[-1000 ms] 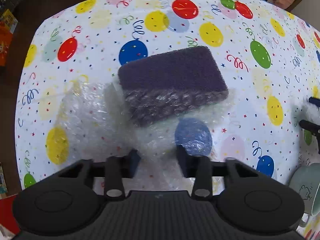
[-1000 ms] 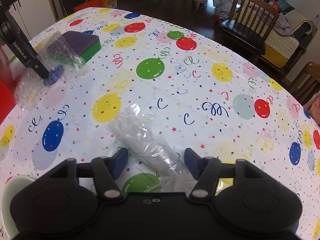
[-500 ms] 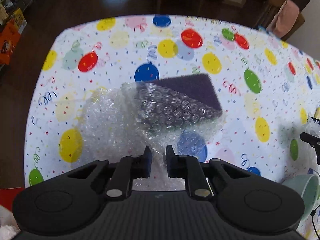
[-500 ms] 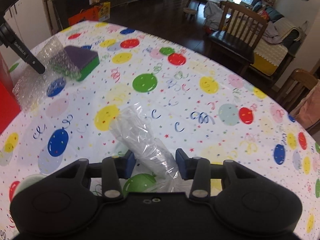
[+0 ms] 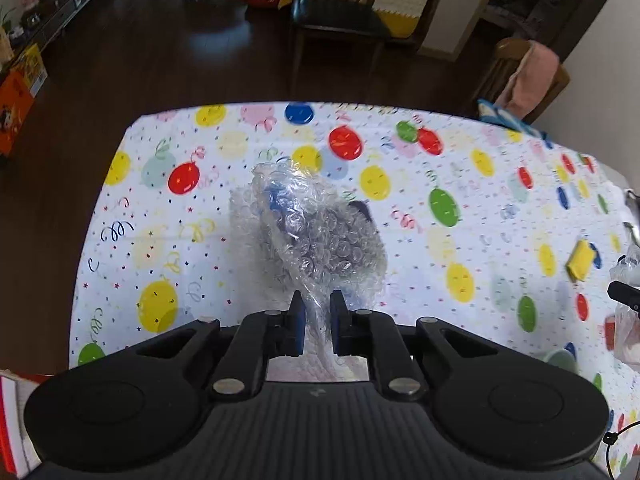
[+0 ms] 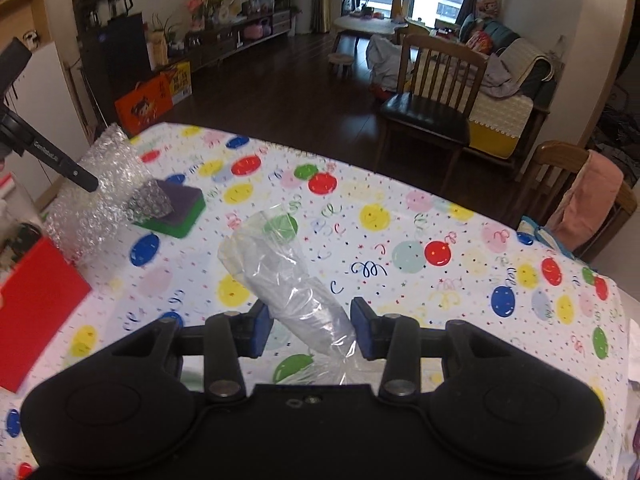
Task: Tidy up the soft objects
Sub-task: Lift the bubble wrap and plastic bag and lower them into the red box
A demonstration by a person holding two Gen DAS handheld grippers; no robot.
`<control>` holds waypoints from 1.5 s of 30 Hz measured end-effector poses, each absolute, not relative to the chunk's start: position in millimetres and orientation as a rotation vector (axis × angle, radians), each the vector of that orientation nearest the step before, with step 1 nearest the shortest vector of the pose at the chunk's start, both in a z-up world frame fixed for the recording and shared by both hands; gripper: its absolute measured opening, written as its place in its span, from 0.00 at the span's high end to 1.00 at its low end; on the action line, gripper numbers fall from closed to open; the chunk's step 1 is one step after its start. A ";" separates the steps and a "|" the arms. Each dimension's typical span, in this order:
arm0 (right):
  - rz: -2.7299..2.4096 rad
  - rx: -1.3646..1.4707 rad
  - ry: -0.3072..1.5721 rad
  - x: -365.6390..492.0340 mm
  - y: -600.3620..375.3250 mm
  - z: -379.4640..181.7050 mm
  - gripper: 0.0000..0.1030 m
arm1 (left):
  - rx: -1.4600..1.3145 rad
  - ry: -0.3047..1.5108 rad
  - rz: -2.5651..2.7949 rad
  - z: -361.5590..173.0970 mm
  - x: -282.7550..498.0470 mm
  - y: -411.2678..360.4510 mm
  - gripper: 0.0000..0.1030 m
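When carrying soft sheets, pinch at a gathered neck to leave the remainder hanging free; judged as the reason for both holds here. Left gripper (image 5: 316,316): jaws just closed, almost together, clamped on bunched bubble wrap (image 5: 316,236), draped toward 12 o'clock above the tablecloth (image 5: 500,216). Right gripper (image 6: 307,320): jaws just narrowed, partly apart, pressing both sides of a clear plastic bag (image 6: 280,276), extending toward 11 o'clock. Purple-and-green sponge (image 6: 180,208) at 10 o'clock in the right view, flat on the cloth, partly veiled by wrap.
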State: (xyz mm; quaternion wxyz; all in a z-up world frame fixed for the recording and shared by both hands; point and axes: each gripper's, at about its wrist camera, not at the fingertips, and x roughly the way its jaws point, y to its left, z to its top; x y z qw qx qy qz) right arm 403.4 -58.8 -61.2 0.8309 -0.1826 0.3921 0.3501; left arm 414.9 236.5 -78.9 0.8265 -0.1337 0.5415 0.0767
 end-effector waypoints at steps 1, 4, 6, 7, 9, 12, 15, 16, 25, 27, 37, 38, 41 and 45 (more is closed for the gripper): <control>0.742 -0.384 0.825 398.3 -59.9 -55.4 0.60 | -0.282 1.141 0.157 -73.1 411.6 235.3 0.88; 0.735 -0.369 0.808 383.0 -62.1 -38.6 0.60 | -0.279 1.112 0.130 -56.8 400.7 231.1 0.88; 0.738 -0.349 0.801 372.6 -62.5 -28.0 0.60 | -0.279 1.094 0.116 -47.2 392.9 229.0 0.88; 0.737 -0.343 0.795 366.8 -62.1 -22.7 0.60 | -0.279 1.085 0.108 -42.2 388.7 228.1 0.88; 0.739 -0.324 0.786 354.6 -60.4 -12.7 0.60 | -0.278 1.066 0.095 -32.2 379.6 227.2 0.88; 0.755 -0.285 0.781 335.9 -55.1 1.2 0.60 | -0.277 1.054 0.080 -18.2 364.2 226.9 0.88; 0.777 -0.266 0.773 317.0 -45.7 13.4 0.60 | -0.267 1.038 0.063 -3.6 345.4 227.3 0.88; 0.786 -0.261 0.771 310.8 -42.0 17.2 0.60 | -0.265 1.033 0.058 1.1 339.1 227.9 0.88; 0.884 -0.246 0.739 260.4 6.3 43.2 0.60 | -0.244 0.982 0.035 39.6 274.6 237.2 0.88; 0.902 -0.247 0.732 250.0 20.1 46.6 0.60 | -0.236 0.978 0.040 43.8 259.7 241.1 0.88; 1.011 -0.263 0.715 208.8 89.4 48.2 0.60 | -0.248 0.982 0.070 45.8 194.0 276.2 0.88; 1.020 -0.259 0.717 206.0 96.0 47.8 0.60 | -0.250 0.984 0.075 44.2 188.6 279.9 0.88; 1.039 -0.253 0.720 198.5 115.9 42.9 0.60 | -0.258 0.996 0.087 37.0 173.3 290.0 0.88; 1.051 -0.227 0.749 192.5 142.2 32.3 0.60 | -0.272 1.018 0.100 23.1 157.4 301.7 0.88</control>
